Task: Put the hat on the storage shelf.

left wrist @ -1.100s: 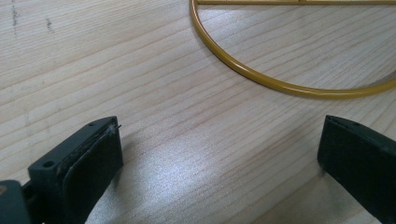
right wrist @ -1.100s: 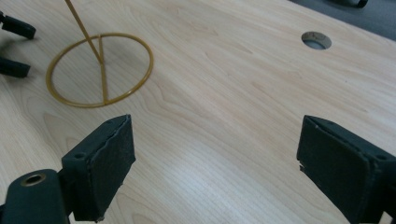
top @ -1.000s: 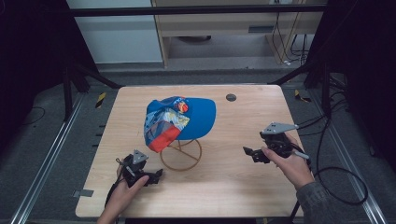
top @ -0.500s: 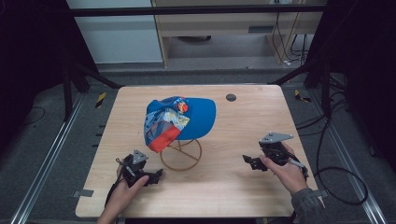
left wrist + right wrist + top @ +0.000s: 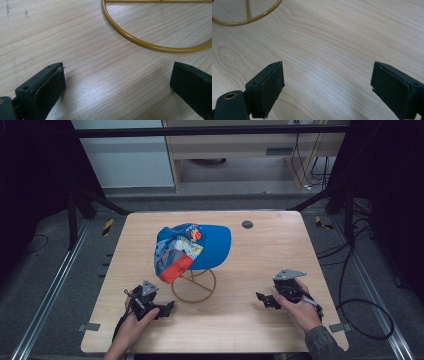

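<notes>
Cap sitting on its wire stand between two spread grippers

Cap (image 5: 192, 250), blue with a patterned panel, is resting tilted on top of the gold wire stand (image 5: 194, 287), beyond and between both grippers. Underneath, the wooden worktop (image 5: 270, 245) is carrying everything. The stand's ring base is lying just ahead and to the right of the left gripper (image 5: 167, 306), and well apart to the left of the right gripper (image 5: 261, 297). Both grippers are being held low over the worktop by the person's hands, each with its jaws spread wide and gripping nothing. A small dark disc (image 5: 247, 224) is lying far beyond the right gripper.
</notes>
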